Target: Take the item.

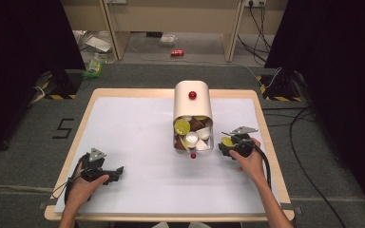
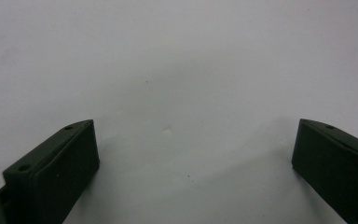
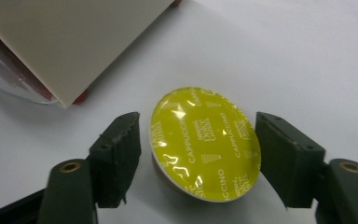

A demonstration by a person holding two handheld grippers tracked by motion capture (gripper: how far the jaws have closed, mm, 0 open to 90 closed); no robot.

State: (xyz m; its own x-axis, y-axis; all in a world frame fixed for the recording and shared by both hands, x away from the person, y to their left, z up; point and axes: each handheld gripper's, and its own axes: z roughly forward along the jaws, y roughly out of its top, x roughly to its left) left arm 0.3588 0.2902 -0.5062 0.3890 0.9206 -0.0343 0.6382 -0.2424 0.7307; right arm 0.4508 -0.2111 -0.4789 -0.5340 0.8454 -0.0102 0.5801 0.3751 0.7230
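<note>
A yellow-lidded coffee capsule [image 3: 205, 142] marked cappuccino lies on the white table top between the jaws of my right gripper [image 3: 198, 135]. A narrow gap shows beside the left jaw and the pads do not press on it. From above, the capsule [image 1: 227, 141] and right gripper [image 1: 225, 144] sit just right of the capsule dispenser [image 1: 192, 107]. My left gripper [image 1: 120, 170] rests near the front left of the table. Its jaws stand wide apart over bare white surface [image 2: 196, 130].
The cream dispenser has a red knob [image 1: 192, 95] on top and a clear front bin with several yellow, brown and white capsules [image 1: 192, 135]. Its corner [image 3: 74, 42] shows close at the upper left of the right gripper view. The white mat [image 1: 138, 142] has a wooden rim.
</note>
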